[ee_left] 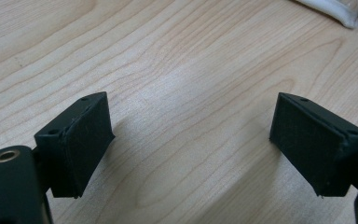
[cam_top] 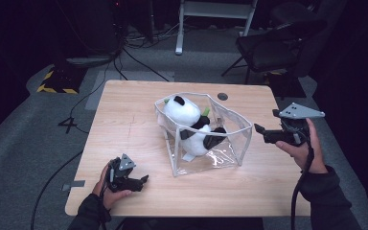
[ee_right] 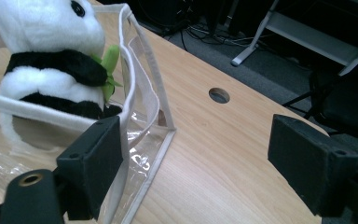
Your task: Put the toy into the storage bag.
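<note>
You work at a light wooden table (cam_top: 124, 129) with a round cable hole (cam_top: 223, 96) near its far edge. Grey carpet (cam_top: 24, 139) surrounds it, with cables (cam_top: 139, 60) trailing beyond. A black chair (cam_top: 273, 45) stands past the far right corner; the room behind is dark.

Dim lab — floor cables (cam_top: 139, 57), hazard tape (cam_top: 57, 89), bare table (cam_top: 124, 139)
</note>
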